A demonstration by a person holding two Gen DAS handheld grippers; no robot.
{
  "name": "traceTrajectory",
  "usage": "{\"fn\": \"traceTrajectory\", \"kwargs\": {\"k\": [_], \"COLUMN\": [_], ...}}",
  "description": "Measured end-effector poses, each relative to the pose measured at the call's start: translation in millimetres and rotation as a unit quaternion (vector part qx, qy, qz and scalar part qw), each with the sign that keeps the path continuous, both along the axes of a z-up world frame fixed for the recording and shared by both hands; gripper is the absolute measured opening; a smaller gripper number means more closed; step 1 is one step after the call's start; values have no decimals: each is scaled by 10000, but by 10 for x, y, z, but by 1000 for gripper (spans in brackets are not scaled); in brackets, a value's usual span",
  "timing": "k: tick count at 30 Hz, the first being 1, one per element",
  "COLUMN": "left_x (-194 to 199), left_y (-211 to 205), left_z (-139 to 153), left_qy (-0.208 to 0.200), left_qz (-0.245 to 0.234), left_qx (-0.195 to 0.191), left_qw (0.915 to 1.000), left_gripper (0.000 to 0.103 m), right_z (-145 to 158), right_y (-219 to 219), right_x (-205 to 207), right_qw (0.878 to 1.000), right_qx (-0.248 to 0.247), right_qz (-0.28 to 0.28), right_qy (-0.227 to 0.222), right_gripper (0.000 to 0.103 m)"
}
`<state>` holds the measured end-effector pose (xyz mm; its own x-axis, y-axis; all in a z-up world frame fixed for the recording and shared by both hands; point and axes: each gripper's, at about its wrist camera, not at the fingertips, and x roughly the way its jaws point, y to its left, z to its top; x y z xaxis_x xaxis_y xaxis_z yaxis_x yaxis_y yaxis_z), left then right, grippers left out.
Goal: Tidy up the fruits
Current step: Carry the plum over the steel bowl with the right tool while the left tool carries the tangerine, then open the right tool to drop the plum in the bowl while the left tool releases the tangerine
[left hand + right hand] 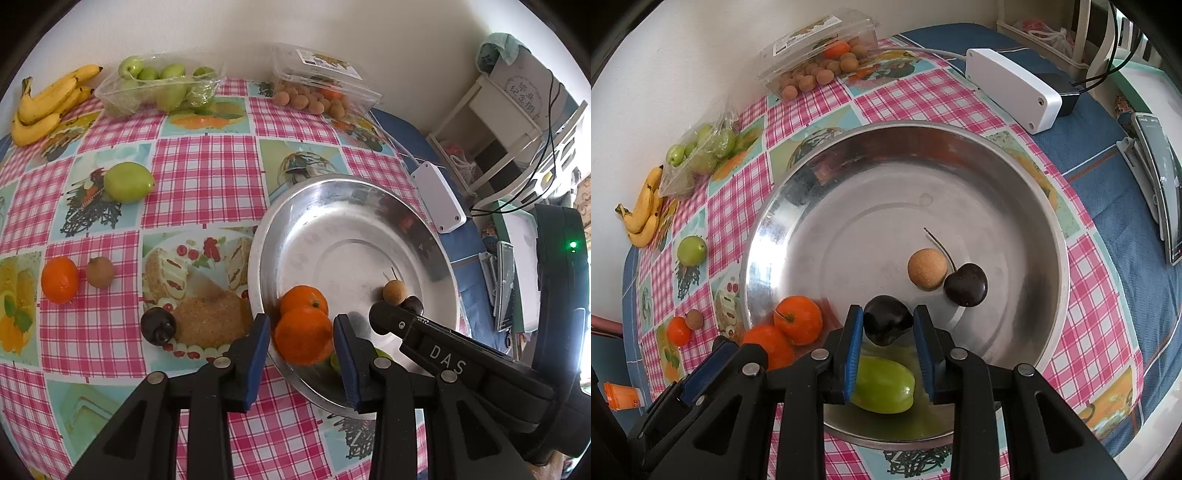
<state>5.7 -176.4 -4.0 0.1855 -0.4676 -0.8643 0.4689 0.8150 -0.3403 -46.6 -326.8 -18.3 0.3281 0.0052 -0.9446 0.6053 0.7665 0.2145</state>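
Landmark: steel plate (1027, 206).
Left gripper (303, 339): closed on an orange (303, 338) just above the plate's near-left rim, beside a second orange (798, 319).
Right gripper (888, 328): clamped on a dark cherry (886, 325) over the plate's near side, above a green fruit (882, 386).
Risk: a released cherry could strike the green fruit and roll; the orange could slip off the sloped rim.
Still outside the plate: green pear (127, 181), small orange (60, 279).

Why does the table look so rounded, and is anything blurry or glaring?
Both views: fisheye lens bends the checked tablecloth and darkens the corners. Left wrist view: the orange between the fingers is slightly blurred, with daylight glaring at the right edge. Right wrist view: the metal bowl shows smeared reflections.
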Motion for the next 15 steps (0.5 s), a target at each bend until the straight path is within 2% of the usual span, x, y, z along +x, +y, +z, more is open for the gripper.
{"fn": "traceTrajectory", "kwargs": {"k": [9,14,15], "left_x": [21,85,95], "left_y": [50,129,154], "left_z": [28,25,21], "left_qy": [5,-39,-33], "left_qz": [65,267,327], "left_qx": [-18,194,268], "left_qw": [10000,9994,9991], "left_gripper": [40,43,44], "right_z": [26,36,35], "right_y": [-1,11,14], "right_x": [4,5,10], "right_qw": [10000,10000,9999], "right_qx": [-37,-54,-80], "right_qz": [3,53,62], "right_qy": [-45,-52,-37], "right_gripper": [30,30,33]}}
